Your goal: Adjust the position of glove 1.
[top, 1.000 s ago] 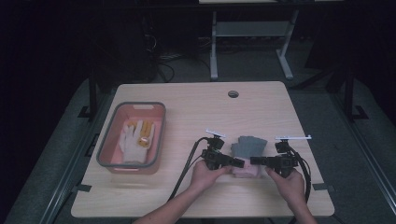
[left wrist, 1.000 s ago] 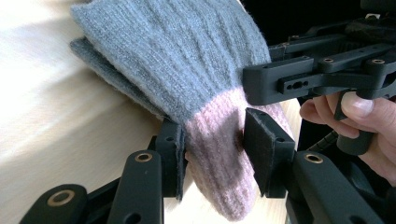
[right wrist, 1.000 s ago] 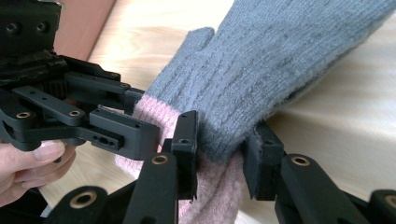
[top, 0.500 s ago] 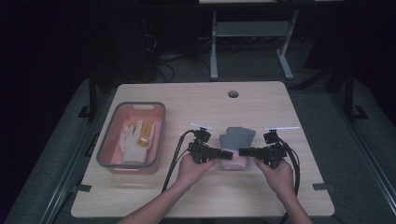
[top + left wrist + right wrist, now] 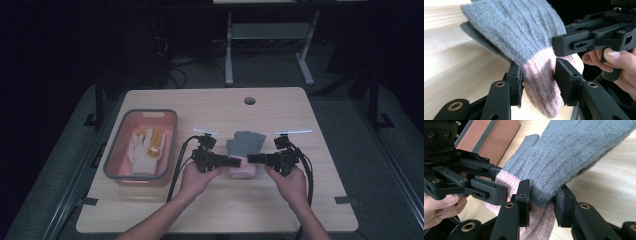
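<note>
The left tool point(image 5: 537, 78) has its jaws closed most of the way on the pink cuff of a grey knit glove point(image 5: 516, 32), the pads pressing the wool from both sides. The right tool point(image 5: 541, 200) grips the same cuff from the opposite side, its jaws likewise pinched onto the fabric where grey meets pink. In the high view the two tools point(image 5: 220, 161) point(image 5: 265, 159) point at each other across the cuff, each held in a hand point(image 5: 196, 177) point(image 5: 290, 181), and the glove point(image 5: 244, 145) sits near the middle of the table point(image 5: 210, 105) with its fingers pointing away from the person.

To the left on the table stands a pink tub point(image 5: 116, 152) with a grey rim; a white glove point(image 5: 142, 152) and something yellow lie in it.

The step in hand looks like taking a two-sided hold of the cuff, probably to lift the glove off the table or spread its opening. The next move calls for both tools to rise together and keep even tension, so the soft knit neither slips from one pair of pads nor twists.
</note>
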Tool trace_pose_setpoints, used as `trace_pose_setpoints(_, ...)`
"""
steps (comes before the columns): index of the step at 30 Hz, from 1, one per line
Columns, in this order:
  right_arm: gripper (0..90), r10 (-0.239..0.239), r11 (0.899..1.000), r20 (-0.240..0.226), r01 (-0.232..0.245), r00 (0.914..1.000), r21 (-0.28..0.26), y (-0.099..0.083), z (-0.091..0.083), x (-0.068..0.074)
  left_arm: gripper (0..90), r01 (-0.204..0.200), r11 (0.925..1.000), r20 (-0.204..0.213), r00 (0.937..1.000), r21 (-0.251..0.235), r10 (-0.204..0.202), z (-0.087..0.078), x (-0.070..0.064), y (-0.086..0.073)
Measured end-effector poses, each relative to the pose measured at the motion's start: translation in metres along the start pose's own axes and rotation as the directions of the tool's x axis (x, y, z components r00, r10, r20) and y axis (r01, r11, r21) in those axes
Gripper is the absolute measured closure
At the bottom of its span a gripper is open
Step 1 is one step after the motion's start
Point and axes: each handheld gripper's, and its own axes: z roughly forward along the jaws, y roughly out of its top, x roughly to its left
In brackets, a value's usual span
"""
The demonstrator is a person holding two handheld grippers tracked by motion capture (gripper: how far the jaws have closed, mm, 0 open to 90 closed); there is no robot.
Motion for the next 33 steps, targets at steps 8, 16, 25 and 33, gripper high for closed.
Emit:
trace_pose_setpoints(8,68.3,-0.021,1.0,-0.009,0.021,0.9997,0.004,0.009,0.005,0.011,58.4,0.002,0.9998,-0.009,1.0,-0.019,-0.002,-0.013,0.002,0.001)
trace_pose_setpoints(16,68.3,-0.036,0.999,-0.015,0.037,0.9992,0.013,0.016,0.014,0.021,58.3,0.0,0.9995,-0.026,0.9997,-0.031,-0.001,-0.026,0.005,0.001)
trace_pose_setpoints(25,68.3,-0.049,0.998,-0.024,0.05,0.9985,0.023,0.023,0.02,0.028,58.3,0.006,0.9991,-0.036,0.9993,-0.043,-0.007,-0.037,0.01,0.002)
trace_pose_setpoints(33,68.3,-0.059,0.998,-0.025,0.059,0.998,0.027,0.03,0.026,0.037,58.3,0.004,0.9985,-0.041,0.9992,-0.054,-0.006,-0.047,0.014,0.003)
